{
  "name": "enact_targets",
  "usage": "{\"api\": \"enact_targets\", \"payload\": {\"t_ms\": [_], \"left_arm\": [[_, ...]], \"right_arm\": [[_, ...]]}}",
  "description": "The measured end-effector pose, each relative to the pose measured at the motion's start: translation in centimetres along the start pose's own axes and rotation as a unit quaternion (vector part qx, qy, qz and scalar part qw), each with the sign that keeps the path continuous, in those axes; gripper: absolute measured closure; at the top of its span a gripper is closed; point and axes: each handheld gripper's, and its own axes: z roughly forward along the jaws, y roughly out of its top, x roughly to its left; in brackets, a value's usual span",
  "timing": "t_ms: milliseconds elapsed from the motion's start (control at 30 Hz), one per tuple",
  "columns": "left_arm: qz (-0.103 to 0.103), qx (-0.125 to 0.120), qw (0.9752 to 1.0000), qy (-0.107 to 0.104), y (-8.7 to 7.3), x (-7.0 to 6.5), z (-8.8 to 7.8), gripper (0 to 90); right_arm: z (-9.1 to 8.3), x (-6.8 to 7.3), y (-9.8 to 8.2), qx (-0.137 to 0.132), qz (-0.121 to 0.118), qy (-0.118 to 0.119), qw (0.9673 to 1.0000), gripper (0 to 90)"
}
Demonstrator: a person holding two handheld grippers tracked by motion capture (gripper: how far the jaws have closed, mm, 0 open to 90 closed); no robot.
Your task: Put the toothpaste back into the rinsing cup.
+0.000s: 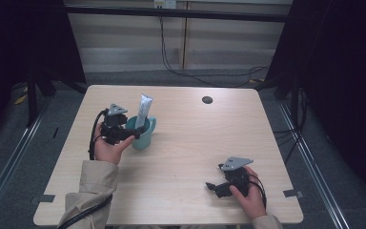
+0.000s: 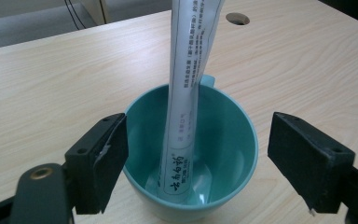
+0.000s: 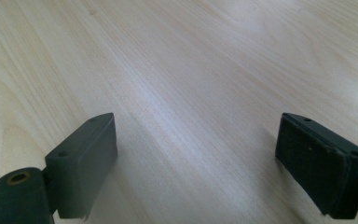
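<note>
That white toothpaste tube (image 2: 186,93) is standing tilted inside the teal cup (image 2: 242,140), left gripper (image 2: 196,163) jaws spread around the cup, right gripper (image 3: 196,172) spread too, well away; tube's probably light, squishy, so pinch its flat top.

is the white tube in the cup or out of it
In. The white tube stands with its lower end on the bottom of the teal cup, leaning against the far rim, its top sticking out above.

pale wooden table (image 1: 181,157), grey floor (image 1: 38,138), panelled wall (image 1: 124,38), black cables (image 1: 171,57), dark, perhaps curtained, sides (image 1: 343,71)
</note>
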Motion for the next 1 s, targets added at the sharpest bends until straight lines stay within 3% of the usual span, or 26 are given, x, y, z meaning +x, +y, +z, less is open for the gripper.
{"api": "enact_targets", "payload": {"t_ms": [1000], "left_arm": [[-0.008, -0.004, 0.9997, -0.021, -2.5, 0.0, -1.3, 16.5]], "right_arm": [[0.0, 0.0, 0.0, 0.000, 0.000, 0.000, 1.0000, 11.9]]}}
